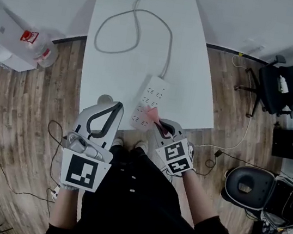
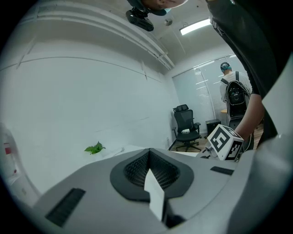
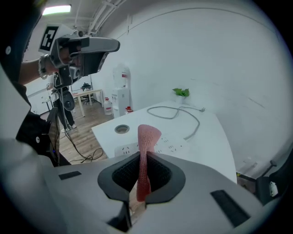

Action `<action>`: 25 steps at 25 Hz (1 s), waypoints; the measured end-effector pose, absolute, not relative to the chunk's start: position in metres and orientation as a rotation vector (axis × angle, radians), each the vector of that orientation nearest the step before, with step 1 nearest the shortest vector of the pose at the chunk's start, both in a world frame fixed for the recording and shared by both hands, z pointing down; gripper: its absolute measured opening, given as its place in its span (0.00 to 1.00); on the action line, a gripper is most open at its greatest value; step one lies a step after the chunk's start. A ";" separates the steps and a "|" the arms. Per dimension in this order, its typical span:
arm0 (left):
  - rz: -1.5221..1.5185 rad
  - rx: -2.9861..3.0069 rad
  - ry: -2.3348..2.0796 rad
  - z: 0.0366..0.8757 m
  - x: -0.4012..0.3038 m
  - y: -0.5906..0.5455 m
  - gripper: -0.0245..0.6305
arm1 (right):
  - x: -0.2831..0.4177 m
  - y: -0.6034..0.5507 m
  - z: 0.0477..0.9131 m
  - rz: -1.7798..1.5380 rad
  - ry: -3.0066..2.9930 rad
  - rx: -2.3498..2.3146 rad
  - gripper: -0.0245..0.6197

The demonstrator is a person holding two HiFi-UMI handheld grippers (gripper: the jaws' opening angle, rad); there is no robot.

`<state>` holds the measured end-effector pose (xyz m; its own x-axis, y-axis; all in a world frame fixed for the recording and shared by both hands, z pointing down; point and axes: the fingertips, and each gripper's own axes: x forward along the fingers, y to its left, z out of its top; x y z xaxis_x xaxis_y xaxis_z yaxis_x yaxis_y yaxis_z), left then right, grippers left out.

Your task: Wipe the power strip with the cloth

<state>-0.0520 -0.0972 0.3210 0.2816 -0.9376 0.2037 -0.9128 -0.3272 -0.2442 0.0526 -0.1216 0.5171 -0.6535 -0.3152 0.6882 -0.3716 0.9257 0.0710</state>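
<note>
power strip [image 1: 150, 102]: flat on desk [image 1: 120, 38], long axis front-to-back, cord [image 1: 168, 51] leaving far end | right hand-held gripper [image 3: 143, 176]: clamped on pink mesh cloth [image 3: 147, 135], over strip's near end | left hand-held gripper [image 2: 149, 171]: jaws together, nothing between

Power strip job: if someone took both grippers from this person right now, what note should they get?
Left gripper: jaws together, empty, aimed toward the wall.
Right gripper: shut on the pink cloth, held over the near end of the power strip; contact cannot be told.
Power strip: flat on the white table near its front edge, cable looped toward the far end.
Done: cloth is in the jaws.
Left: wipe the strip; no sign of how much is wiped.
</note>
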 end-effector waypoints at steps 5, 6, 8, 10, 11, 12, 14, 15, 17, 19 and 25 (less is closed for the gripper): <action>-0.481 -2.432 1.798 0.320 -0.055 -0.098 0.05 | 0.054 -0.166 0.499 0.027 -2.340 0.542 0.11; -0.483 -2.429 1.802 0.319 -0.055 -0.098 0.05 | 0.053 -0.174 0.495 0.009 -2.341 0.549 0.11; -0.486 -2.422 1.815 0.319 -0.057 -0.098 0.05 | 0.050 -0.192 0.490 -0.028 -2.343 0.559 0.11; -0.491 -2.414 1.831 0.319 -0.060 -0.096 0.05 | 0.045 -0.208 0.486 -0.069 -2.341 0.565 0.11; -0.493 -2.408 1.839 0.319 -0.061 -0.095 0.05 | 0.042 -0.216 0.485 -0.087 -2.340 0.566 0.11; -0.494 -2.401 1.848 0.320 -0.062 -0.093 0.05 | 0.038 -0.223 0.484 -0.103 -2.339 0.565 0.11; -0.500 -2.389 1.866 0.320 -0.066 -0.091 0.05 | 0.031 -0.236 0.484 -0.138 -2.329 0.550 0.11; -0.505 -2.384 1.875 0.320 -0.067 -0.090 0.05 | 0.028 -0.242 0.485 -0.162 -2.316 0.539 0.11; -0.513 -2.373 1.888 0.321 -0.069 -0.088 0.05 | 0.021 -0.253 0.487 -0.207 -2.288 0.516 0.11; -0.518 -2.360 1.898 0.321 -0.072 -0.086 0.05 | 0.012 -0.263 0.491 -0.229 -2.275 0.496 0.11; -0.523 -2.350 1.938 0.327 -0.083 -0.085 0.05 | -0.012 -0.280 0.519 -0.256 -2.216 0.414 0.11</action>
<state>-0.0827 -0.0847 0.3274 0.1569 -0.9616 0.2250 -0.9444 -0.2128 -0.2508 -0.0122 -0.2803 0.5186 -0.5883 -0.3794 0.7142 -0.2066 0.9243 0.3208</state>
